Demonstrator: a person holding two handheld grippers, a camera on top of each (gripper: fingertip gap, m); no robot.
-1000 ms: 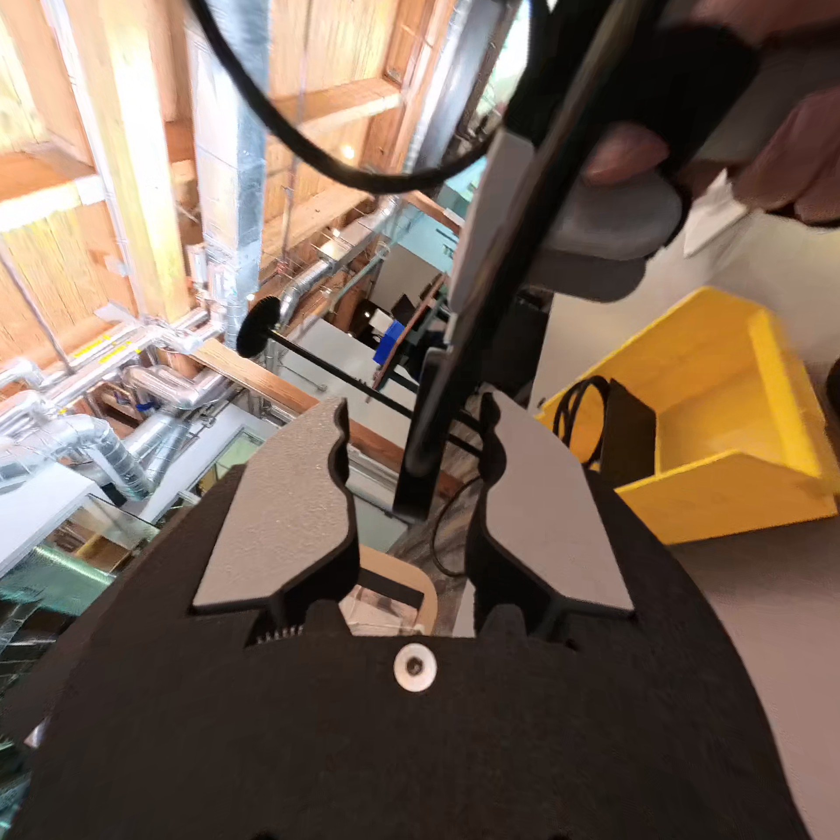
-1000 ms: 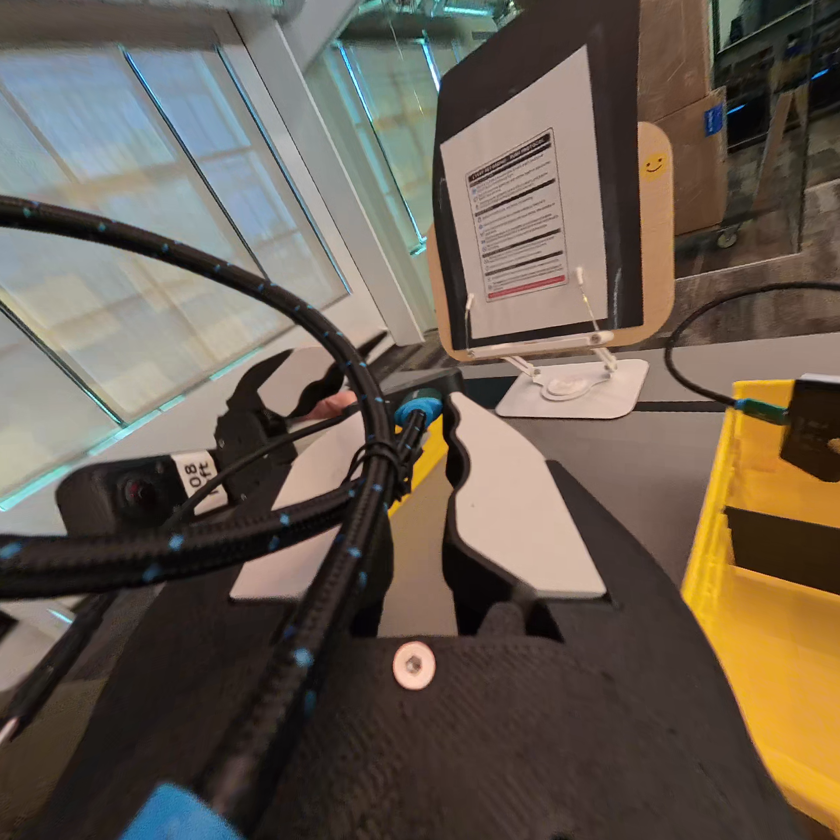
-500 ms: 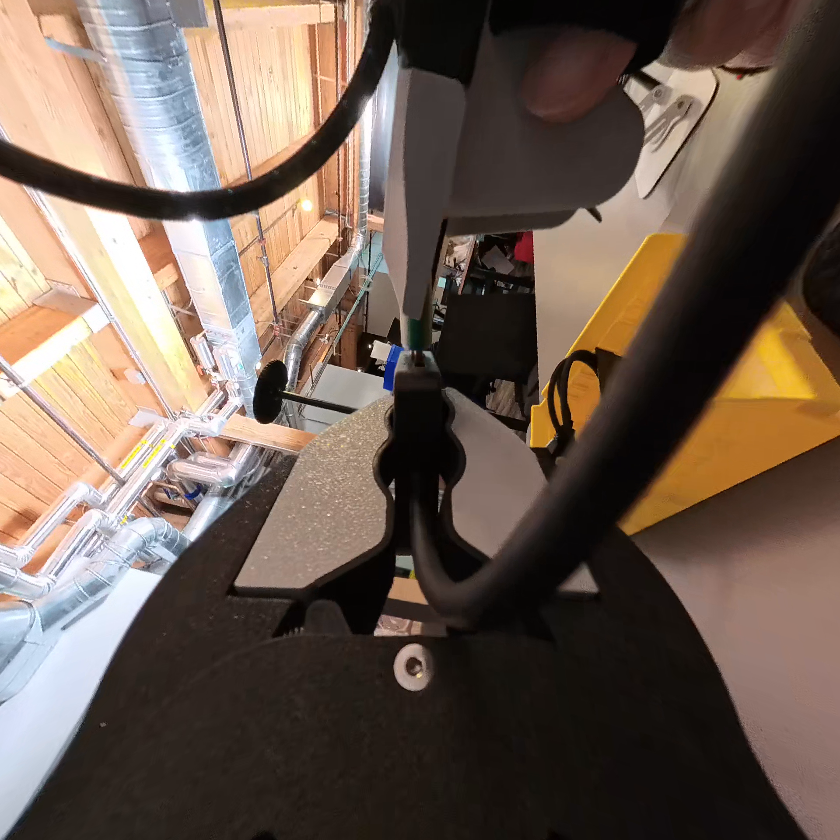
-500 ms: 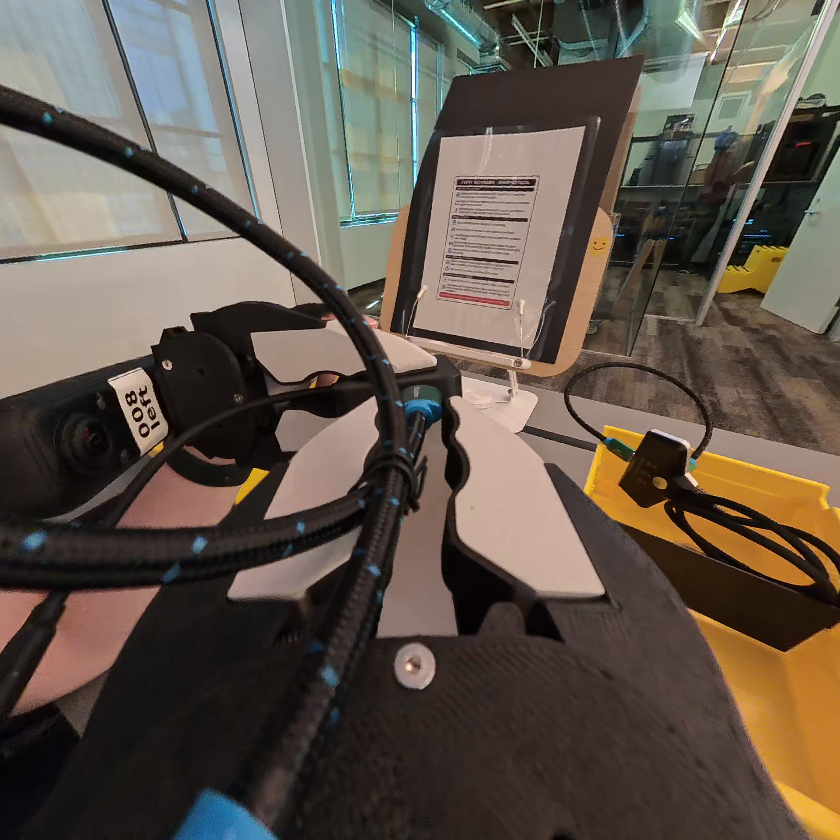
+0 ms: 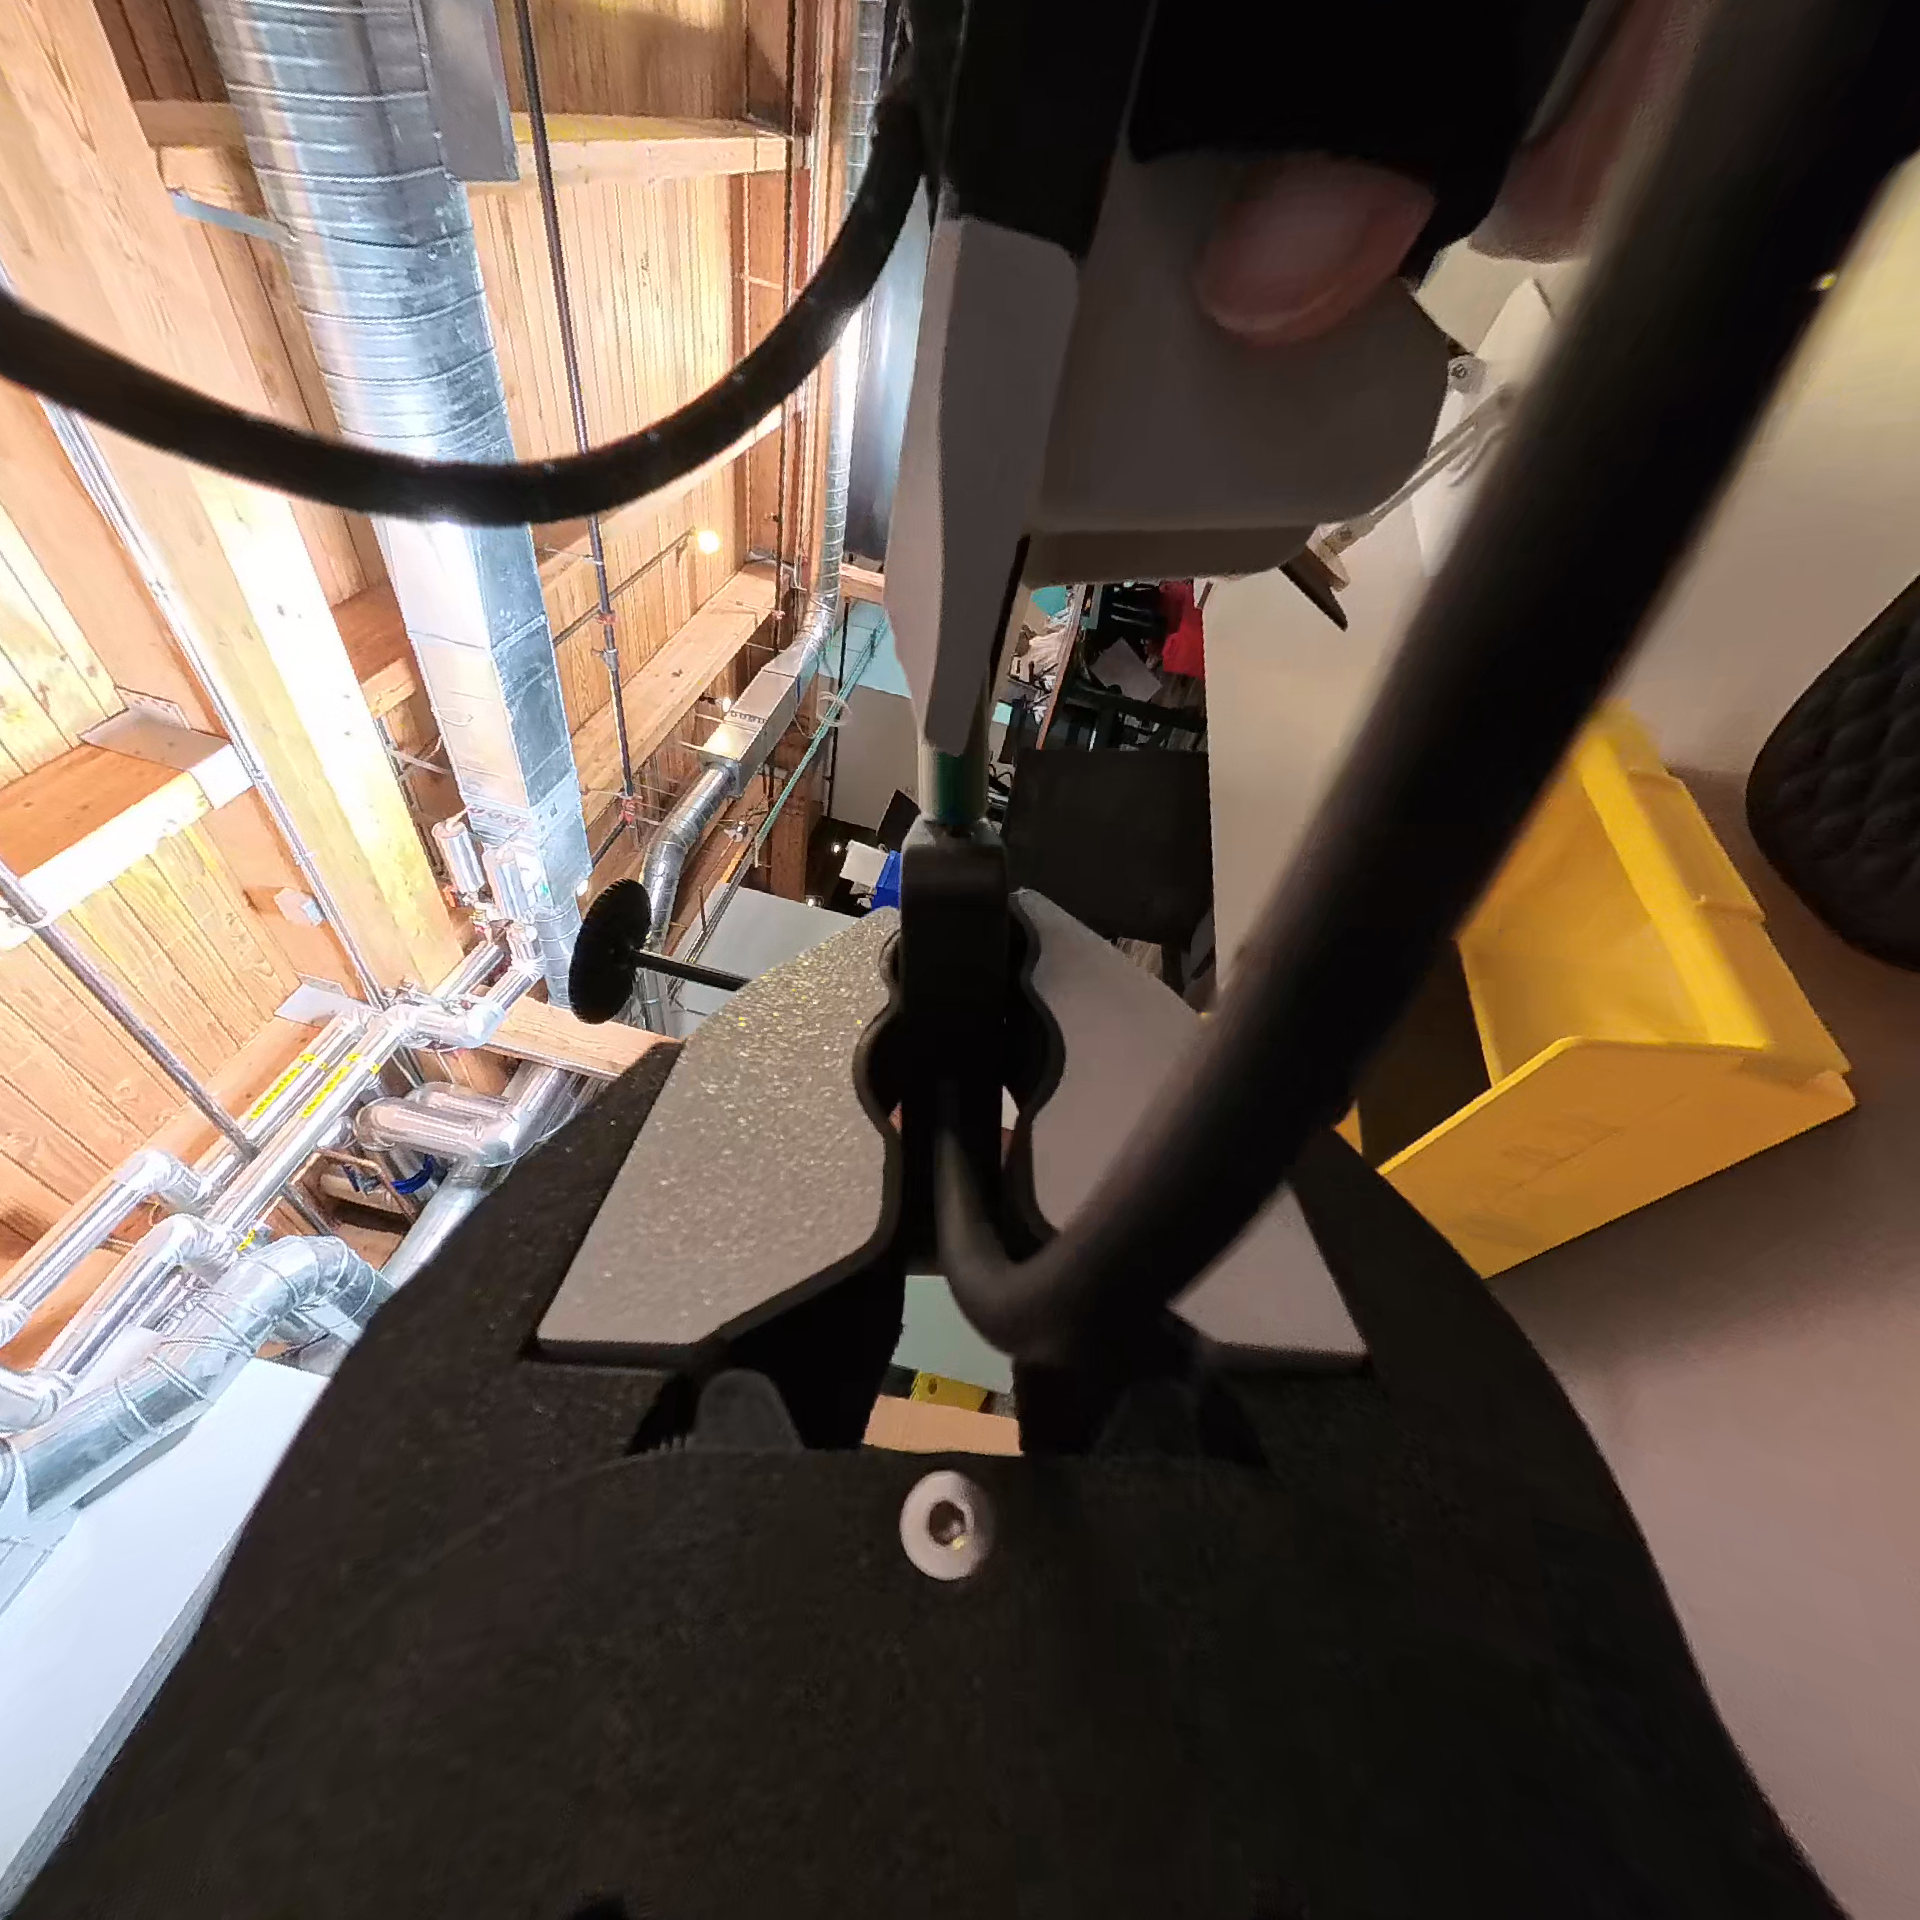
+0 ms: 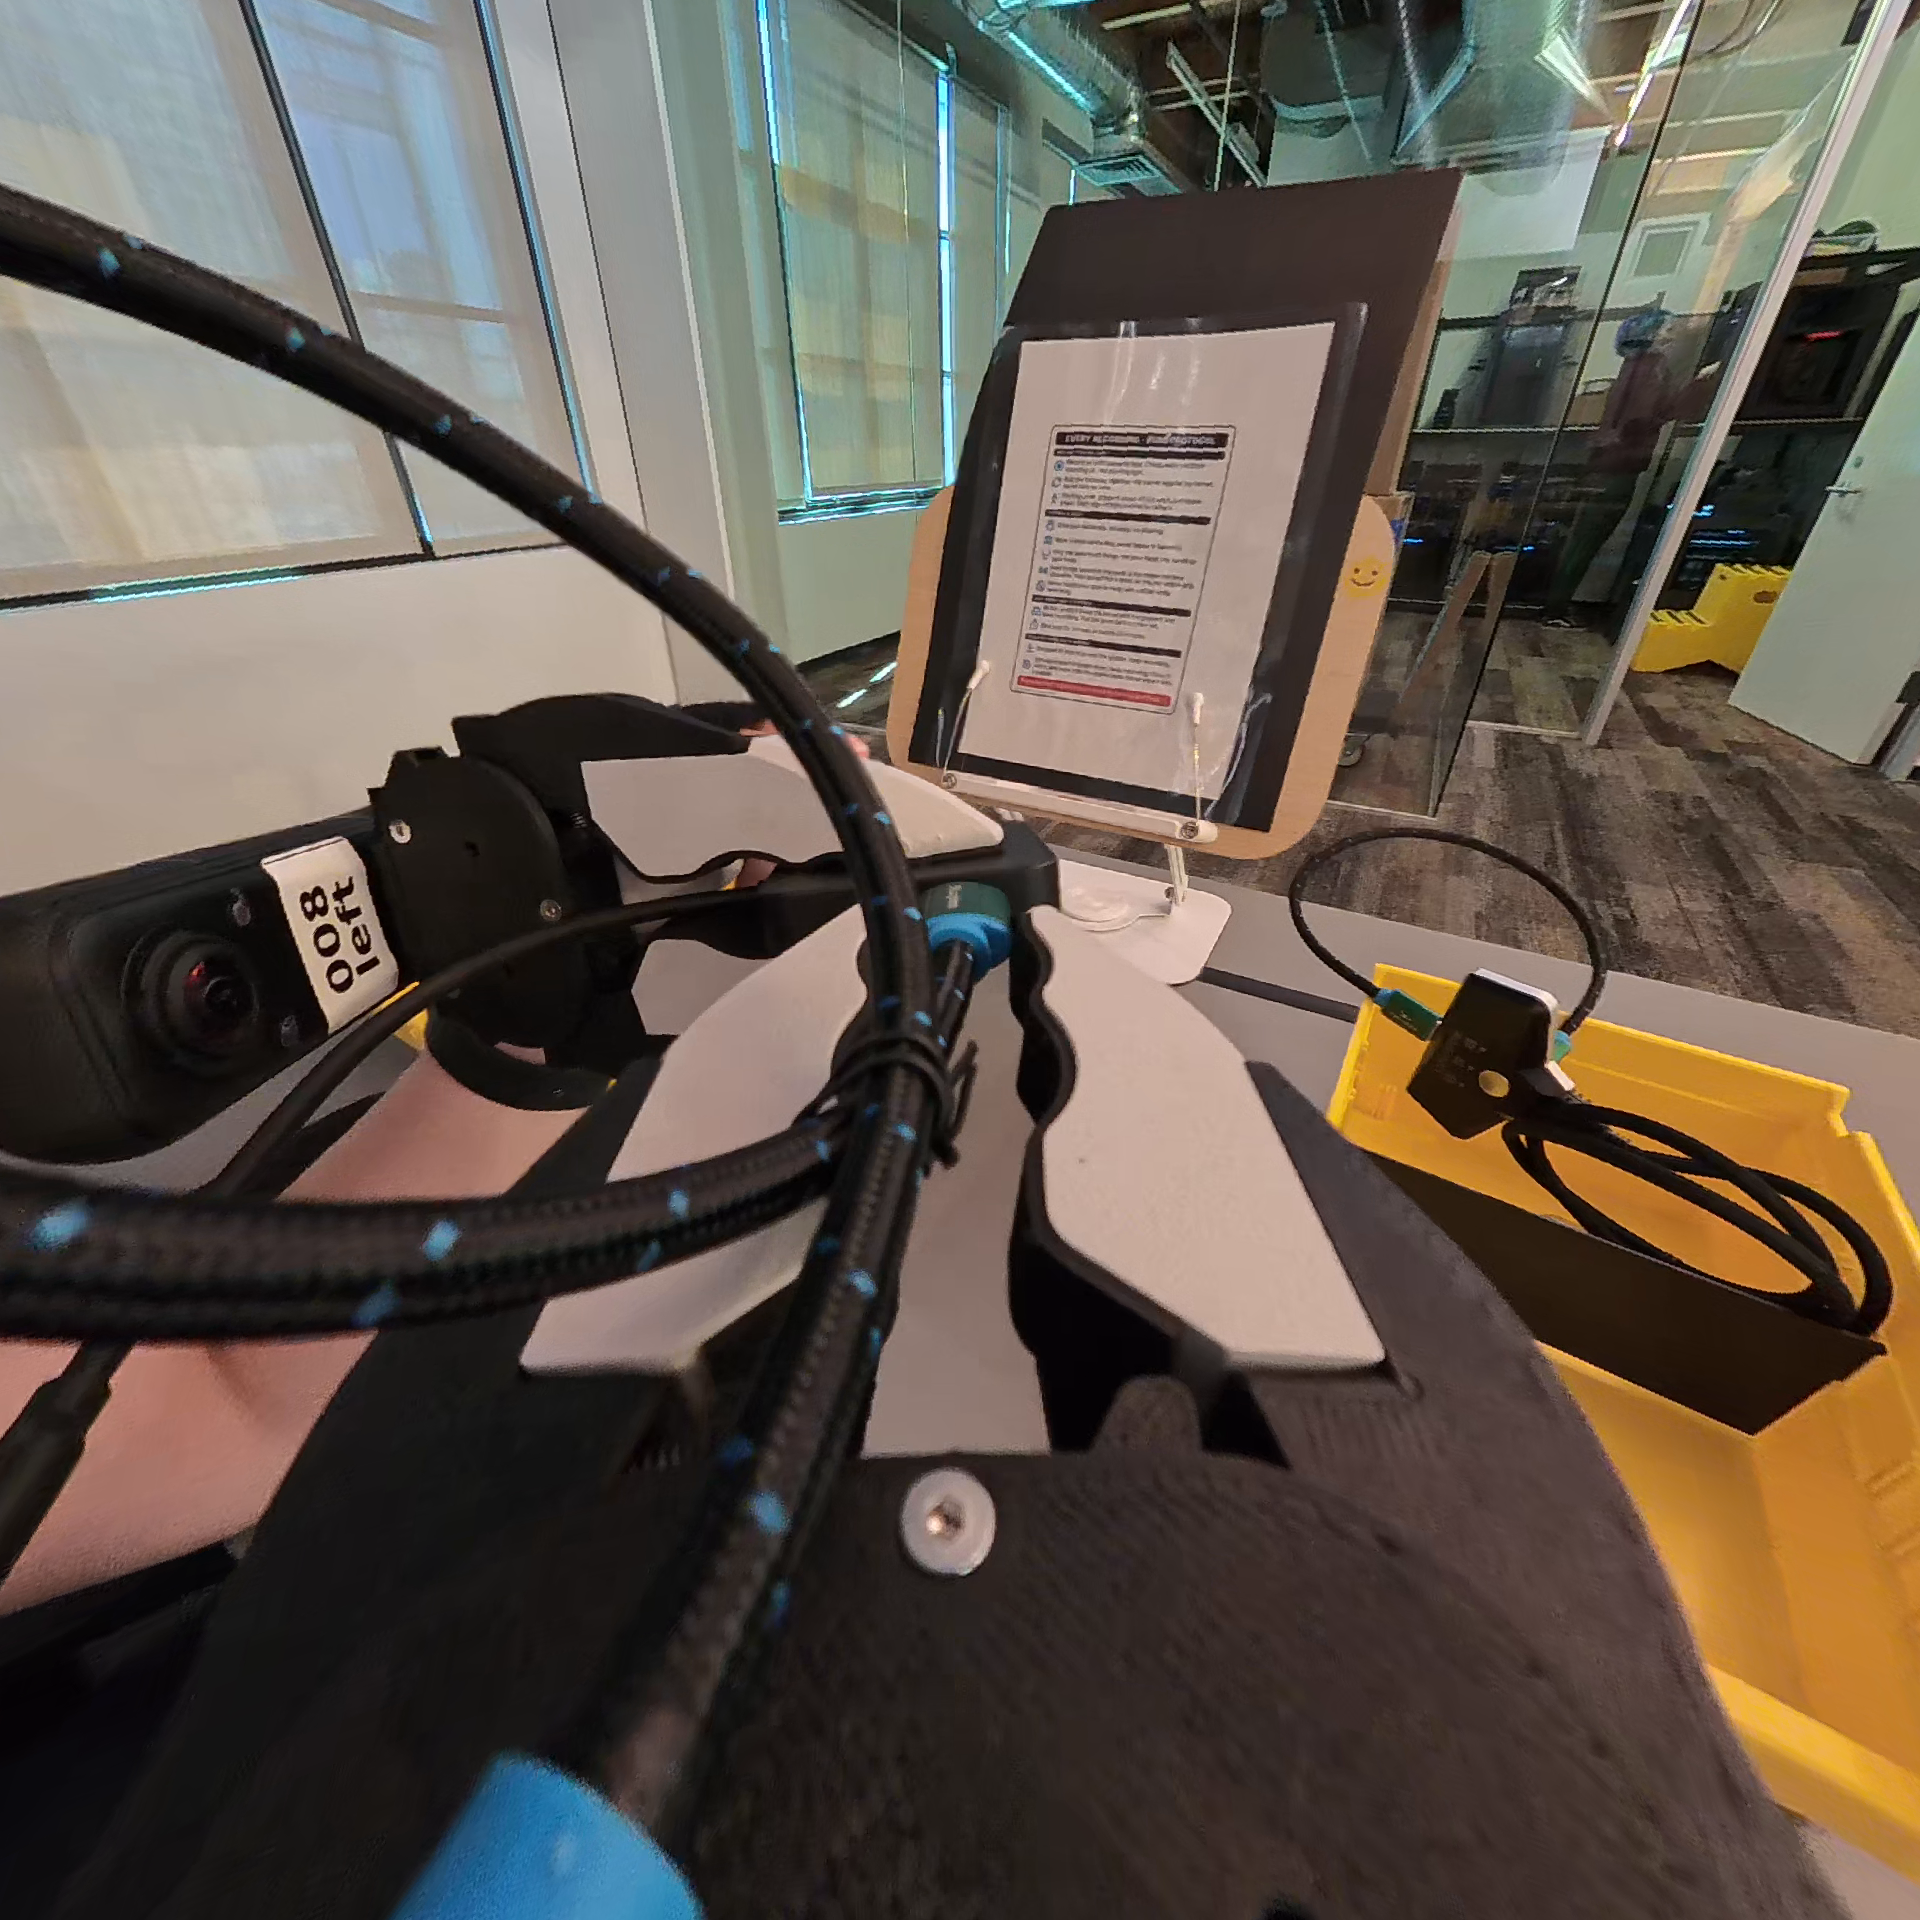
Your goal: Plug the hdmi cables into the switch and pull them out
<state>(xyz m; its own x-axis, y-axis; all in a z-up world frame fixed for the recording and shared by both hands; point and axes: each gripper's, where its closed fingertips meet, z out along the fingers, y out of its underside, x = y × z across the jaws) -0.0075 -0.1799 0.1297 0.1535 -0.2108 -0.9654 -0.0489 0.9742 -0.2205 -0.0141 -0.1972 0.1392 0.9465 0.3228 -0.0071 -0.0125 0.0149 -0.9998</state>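
Two tongs meet over a cable connection above the surface [image 6: 1756, 1049].

The left tongs [image 5: 951, 971] pinch a black switch [image 5: 951, 904], long axis along the fingers, port forward; the right tongs [image 6: 961, 940] clamp a braided hdmi cable [image 6: 727, 1195] at its green plug [image 5: 951, 779], pointing into it.

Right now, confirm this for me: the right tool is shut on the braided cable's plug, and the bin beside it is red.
Not quite: the bin is yellow, not red, as the right wrist view shows. The rest holds: the right tool is shut on the braided cable's plug.
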